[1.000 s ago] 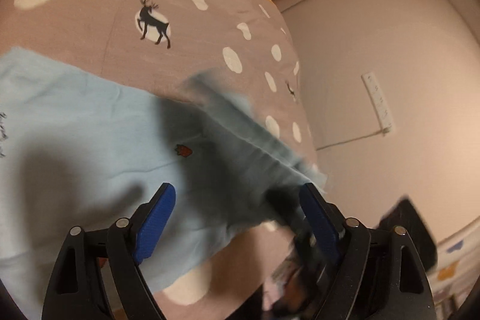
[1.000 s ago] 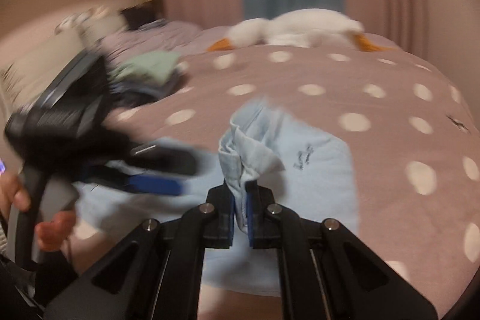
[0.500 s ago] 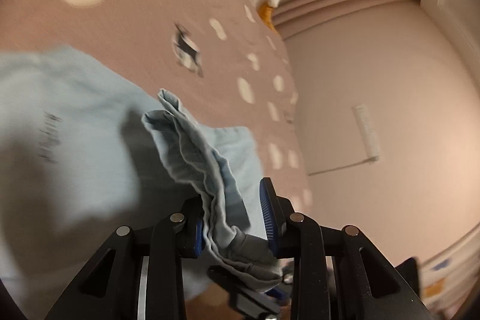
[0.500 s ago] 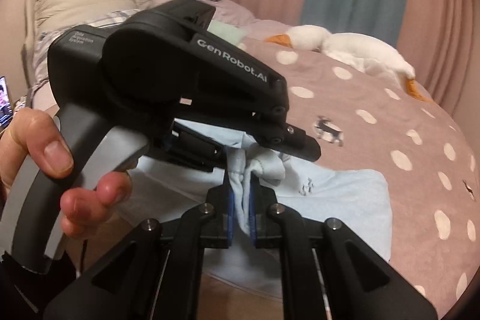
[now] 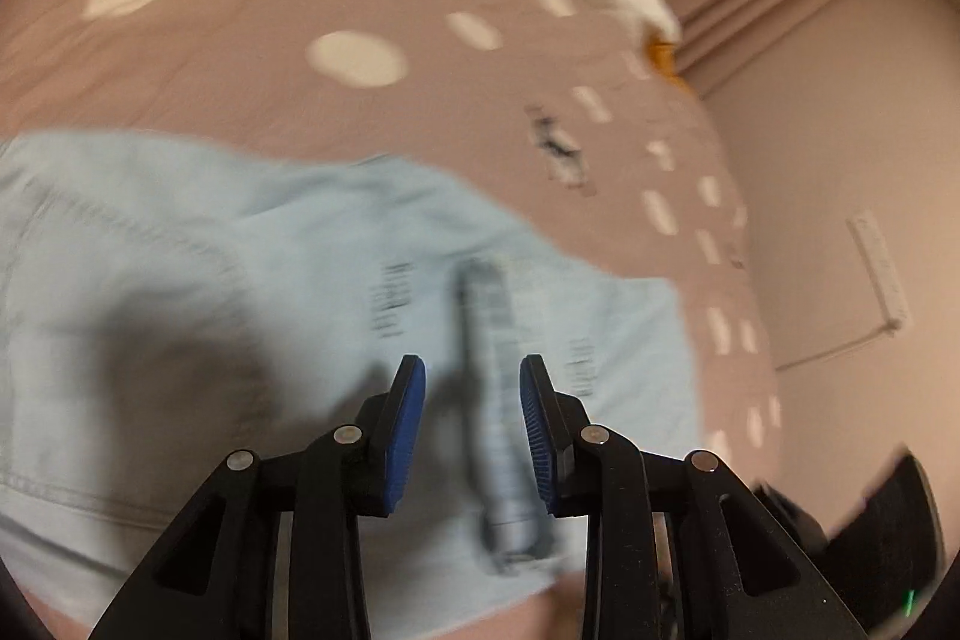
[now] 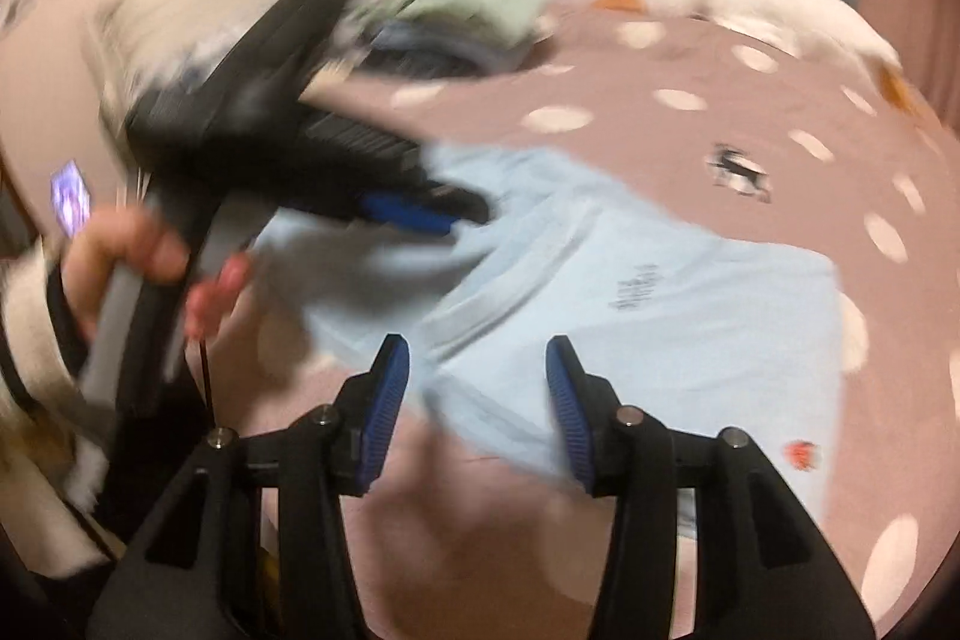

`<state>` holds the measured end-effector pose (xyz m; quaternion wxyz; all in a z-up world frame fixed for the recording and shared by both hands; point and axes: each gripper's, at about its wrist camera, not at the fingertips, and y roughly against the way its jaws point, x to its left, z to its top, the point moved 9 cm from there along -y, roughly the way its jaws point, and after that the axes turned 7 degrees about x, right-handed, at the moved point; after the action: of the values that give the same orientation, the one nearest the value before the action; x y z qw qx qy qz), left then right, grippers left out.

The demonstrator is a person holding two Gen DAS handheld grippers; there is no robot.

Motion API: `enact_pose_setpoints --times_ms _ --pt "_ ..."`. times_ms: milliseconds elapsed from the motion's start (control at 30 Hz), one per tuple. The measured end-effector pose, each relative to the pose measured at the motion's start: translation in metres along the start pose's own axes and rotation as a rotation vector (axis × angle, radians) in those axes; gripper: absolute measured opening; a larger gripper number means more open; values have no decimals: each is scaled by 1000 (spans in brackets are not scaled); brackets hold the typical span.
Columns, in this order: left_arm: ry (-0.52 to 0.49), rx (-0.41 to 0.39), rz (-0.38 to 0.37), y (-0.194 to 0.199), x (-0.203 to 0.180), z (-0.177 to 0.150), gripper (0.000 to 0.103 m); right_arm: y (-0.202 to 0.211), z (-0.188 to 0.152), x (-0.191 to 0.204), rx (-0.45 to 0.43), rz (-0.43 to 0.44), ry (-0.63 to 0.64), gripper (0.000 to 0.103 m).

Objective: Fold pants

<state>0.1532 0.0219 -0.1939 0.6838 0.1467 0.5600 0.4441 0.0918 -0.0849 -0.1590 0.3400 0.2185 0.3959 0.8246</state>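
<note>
Light blue pants lie spread on the dotted pink bedspread. My left gripper is shut on a raised ribbed fold of the pants. The fold sits close to the right pad, and blur hides the exact contact. In the right wrist view the pants fill the middle, and the left gripper reaches over their left part, held by a hand. My right gripper hovers over the near edge of the pants. Its jaws are opening, with cloth below them but not pinched.
A white plush goose lies at the far edge of the bed. A pile of clothes sits at the back left. A wall with a white socket strip borders the bed on the right. A lit phone screen glows at the far left.
My left gripper closed on the bunched fold that the right gripper held. The right jaws then opened and let go. The pants now lie flatter, and both views have swung.
</note>
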Motion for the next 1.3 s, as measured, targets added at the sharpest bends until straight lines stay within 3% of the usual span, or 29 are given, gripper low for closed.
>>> enact_pose_setpoints --times_ms 100,200,233,300,367,400,500,600,767,900,933,1100,1300 --pt "-57 25 -59 -12 -31 -2 30 12 8 -46 -33 -38 -158 48" --pt "-107 91 -87 -39 -60 -9 30 6 1 -81 -7 -117 -288 44" --pt "-125 98 -77 -45 -64 -10 30 1 -5 -86 3 -110 -321 37" --pt "-153 118 15 -65 -58 -15 30 -11 -13 -93 29 -97 -357 31" --pt "-84 136 101 -73 -28 -19 30 -25 -22 -96 79 -104 -377 25" --pt "-55 130 82 -71 -19 -19 25 -31 -28 -97 113 -120 -380 17" --pt "-21 105 77 -55 3 -24 8 -34 -28 -95 158 -166 -341 16" --pt "-46 111 107 -43 7 -35 8 -32 -14 -85 153 -212 -258 22" --pt "-54 122 117 -39 7 -41 8 -59 28 -45 140 -32 -188 19" --pt "-47 122 130 -43 6 -34 8 -120 40 -27 283 -21 -122 12" --pt "-47 122 132 -40 8 -37 8 -126 42 -27 286 -26 -117 11" --pt "-66 115 145 -35 7 -40 10 -110 57 -18 226 -25 -108 15" --pt "-59 106 157 -28 11 -45 14 -76 32 -9 198 -48 -96 15"
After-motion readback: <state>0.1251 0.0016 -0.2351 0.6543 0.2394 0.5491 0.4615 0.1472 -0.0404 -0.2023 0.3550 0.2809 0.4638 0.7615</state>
